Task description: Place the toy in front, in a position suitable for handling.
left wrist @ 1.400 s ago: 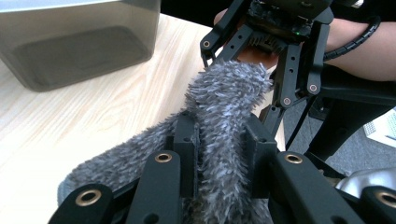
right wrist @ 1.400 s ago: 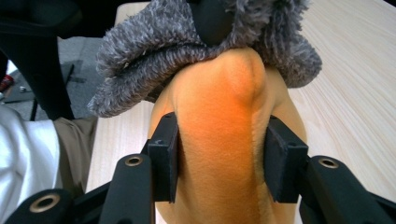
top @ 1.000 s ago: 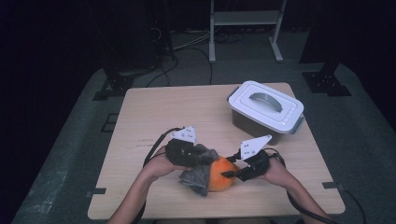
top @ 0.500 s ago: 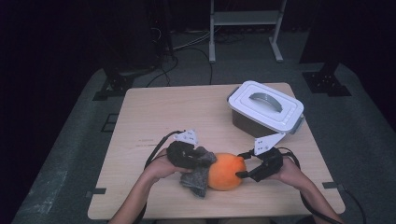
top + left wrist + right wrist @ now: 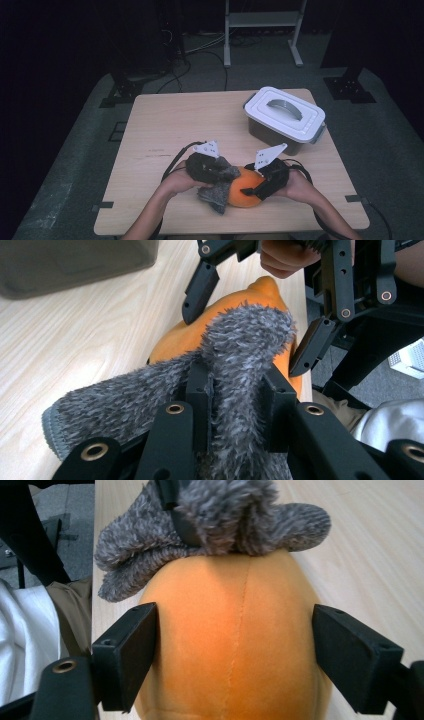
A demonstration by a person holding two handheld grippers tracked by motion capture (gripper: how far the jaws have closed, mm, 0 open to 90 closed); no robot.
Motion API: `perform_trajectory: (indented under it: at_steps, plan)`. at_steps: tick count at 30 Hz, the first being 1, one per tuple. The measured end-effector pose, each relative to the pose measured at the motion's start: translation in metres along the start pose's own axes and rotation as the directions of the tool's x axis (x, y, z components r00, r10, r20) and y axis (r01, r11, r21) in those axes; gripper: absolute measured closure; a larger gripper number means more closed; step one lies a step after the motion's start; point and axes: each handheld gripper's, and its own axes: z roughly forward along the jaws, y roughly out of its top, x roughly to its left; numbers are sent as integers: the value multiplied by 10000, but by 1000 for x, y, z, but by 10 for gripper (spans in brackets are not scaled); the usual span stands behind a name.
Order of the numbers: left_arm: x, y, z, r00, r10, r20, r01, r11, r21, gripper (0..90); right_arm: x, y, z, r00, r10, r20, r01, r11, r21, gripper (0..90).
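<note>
Lying near the table's (image 5: pixel 150 130) front edge, the orange plush (image 5: pixel 245 192) sits between the right gripper (image 5: pixel 251 190), whose jaws have just been opening and straddle it. The left gripper (image 5: pixel 217 175) pinches the grey fuzzy sock (image 5: pixel 216 194) draped against it. Farther back stands the lidded white bin (image 5: pixel 284 119), well apart.

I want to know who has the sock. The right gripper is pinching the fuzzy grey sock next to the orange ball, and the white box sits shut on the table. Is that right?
Not quite. The left gripper pinches the grey sock, as the left gripper view shows. The right gripper has just been opening around the orange ball. The white box is shut.
</note>
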Motion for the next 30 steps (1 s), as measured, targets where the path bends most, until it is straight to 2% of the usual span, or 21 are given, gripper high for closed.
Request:
perform_trajectory:
  at_steps: [2, 4, 10, 14, 19, 22, 26, 28, 30]
  plan:
    - [2, -3, -2, 10000, -85, 5, 85, 9999, -65, 713, -2, -3, 0, 9998, -73, -207, 71, 9999, -96, 302]
    - [2, -5, -3, 9998, -93, -170, 93, 10000, -31, 713, -5, -8, -2, 9992, -150, -368, 141, 9996, -238, 337]
    - [6, -9, -3, 9994, -211, -283, 214, 9997, 101, 712, -8, -24, -13, 9961, -629, -617, 597, 9969, -513, 364]
    - [-2, 0, 4, 9999, 63, -118, -63, 10000, 36, 713, -14, -34, -18, 9964, -342, -773, 284, 9968, -749, 350]
    - [-4, 10, 10, 9999, 122, -4, -122, 9999, 22, 713, -13, -30, -23, 9982, 285, -527, -309, 9985, -455, 241]
    - [-6, 12, 14, 9999, 118, 87, -117, 9999, -63, 713, -3, -18, -23, 9993, 303, -206, -304, 9995, -41, 189]
    - [-10, 14, 16, 9997, 228, 103, -228, 9997, -14, 713, 8, -5, -15, 9996, 148, 231, -154, 9995, 268, 173]
    - [-9, 12, 14, 9997, 226, -9, -225, 9997, 90, 713, 9, -4, -9, 9993, 165, 337, -180, 9989, 440, 217]
    - [-6, 9, 11, 9999, 109, -78, -109, 9999, 80, 713, 8, -5, -7, 9994, 194, 297, -204, 9992, 345, 351]
